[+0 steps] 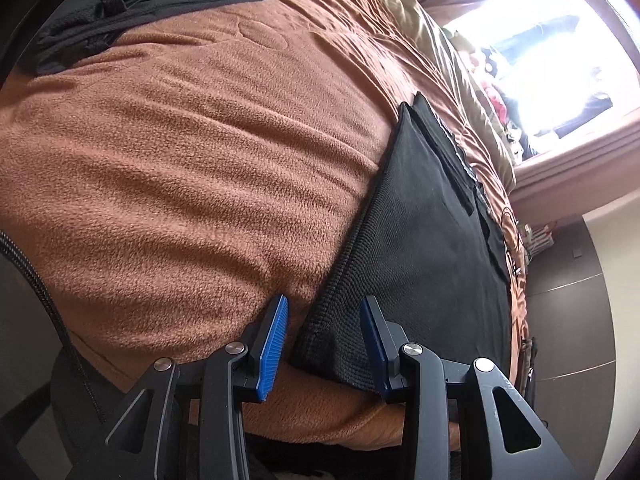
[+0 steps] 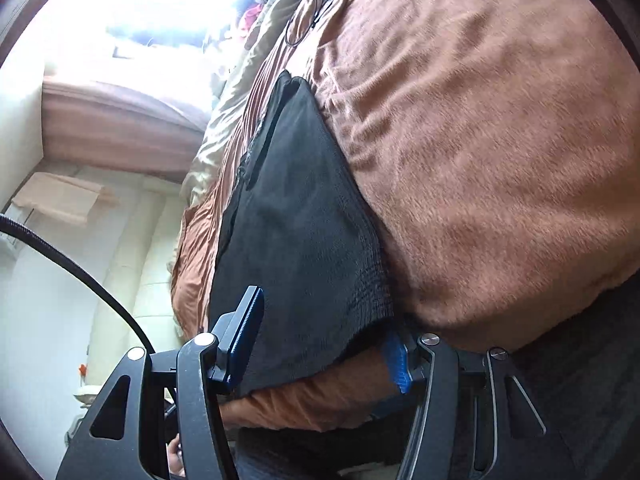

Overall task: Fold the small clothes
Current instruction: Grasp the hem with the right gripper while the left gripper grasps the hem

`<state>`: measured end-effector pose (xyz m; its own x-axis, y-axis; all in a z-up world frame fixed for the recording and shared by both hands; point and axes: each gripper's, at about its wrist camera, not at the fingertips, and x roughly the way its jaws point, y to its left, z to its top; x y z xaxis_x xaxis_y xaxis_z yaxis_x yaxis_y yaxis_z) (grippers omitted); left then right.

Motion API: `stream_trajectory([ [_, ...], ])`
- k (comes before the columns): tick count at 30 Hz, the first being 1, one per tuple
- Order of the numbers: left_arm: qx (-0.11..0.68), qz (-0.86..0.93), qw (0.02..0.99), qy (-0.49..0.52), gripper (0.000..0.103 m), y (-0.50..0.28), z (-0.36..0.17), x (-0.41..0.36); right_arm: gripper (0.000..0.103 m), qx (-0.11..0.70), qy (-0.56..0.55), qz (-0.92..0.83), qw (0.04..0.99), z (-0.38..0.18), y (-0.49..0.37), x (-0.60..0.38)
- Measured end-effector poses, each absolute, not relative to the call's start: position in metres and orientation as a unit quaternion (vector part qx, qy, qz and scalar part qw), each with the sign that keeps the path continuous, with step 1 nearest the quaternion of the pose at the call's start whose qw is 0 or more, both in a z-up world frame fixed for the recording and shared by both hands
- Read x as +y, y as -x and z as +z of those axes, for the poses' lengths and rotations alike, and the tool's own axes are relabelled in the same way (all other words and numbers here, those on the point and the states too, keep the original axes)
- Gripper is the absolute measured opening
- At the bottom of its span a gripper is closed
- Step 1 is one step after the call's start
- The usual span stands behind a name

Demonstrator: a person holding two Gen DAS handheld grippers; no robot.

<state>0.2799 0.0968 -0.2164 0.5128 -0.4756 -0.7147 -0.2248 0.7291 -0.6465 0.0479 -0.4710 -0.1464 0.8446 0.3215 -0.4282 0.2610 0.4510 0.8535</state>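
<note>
On bed's brown fleece blanket (image 1: pixel 192 168) we see black folded garment (image 1: pixel 424 264) lying flat near edge. Our left tongs (image 1: pixel 324 344) released, straddling its near corner. Our right tongs (image 2: pixel 324 344) also unclenched, straddling its ribbed hem.

Rust-brown fleece bedspread (image 1: pixel 180 168), glaring bright window (image 1: pixel 532 40), dark wood-plank floor (image 1: pixel 568 320).

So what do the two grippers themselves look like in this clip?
Both are alike: the left gripper and right gripper have matte black angular linkage arms with triangular cut-outs, joined by round silver pivot pins. Each carries two flat fingers faced with ribbed blue pads. A black cable curves past the right one. No sleeves show clearly.
</note>
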Motion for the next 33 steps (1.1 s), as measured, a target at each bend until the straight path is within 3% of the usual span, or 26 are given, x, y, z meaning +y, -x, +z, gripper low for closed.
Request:
stream_trajectory([
  [5, 0.484, -0.084, 0.789, 0.368, 0.039, -0.273, -0.217, 0.097, 0.035, 0.277, -0.514, 0.001, 0.812, -0.145, -0.054, -0.467],
  [7, 0.486, -0.085, 0.785, 0.375, 0.039, -0.268, -0.218, 0.100, 0.014, 0.286, -0.505, -0.005, 0.814, -0.145, -0.061, -0.459],
  [9, 0.486, -0.088, 0.780, 0.384, 0.039, -0.264, -0.218, 0.102, 0.001, 0.291, -0.499, -0.013, 0.816, -0.141, -0.060, -0.456],
  [17, 0.477, -0.104, 0.768, 0.416, 0.039, -0.259, -0.226, 0.097, 0.000, 0.265, -0.485, -0.045, 0.832, -0.115, -0.038, -0.462],
  [33, 0.467, -0.112, 0.773, 0.416, 0.039, -0.262, -0.227, 0.083, 0.000, 0.268, -0.486, -0.048, 0.830, -0.121, -0.034, -0.458],
])
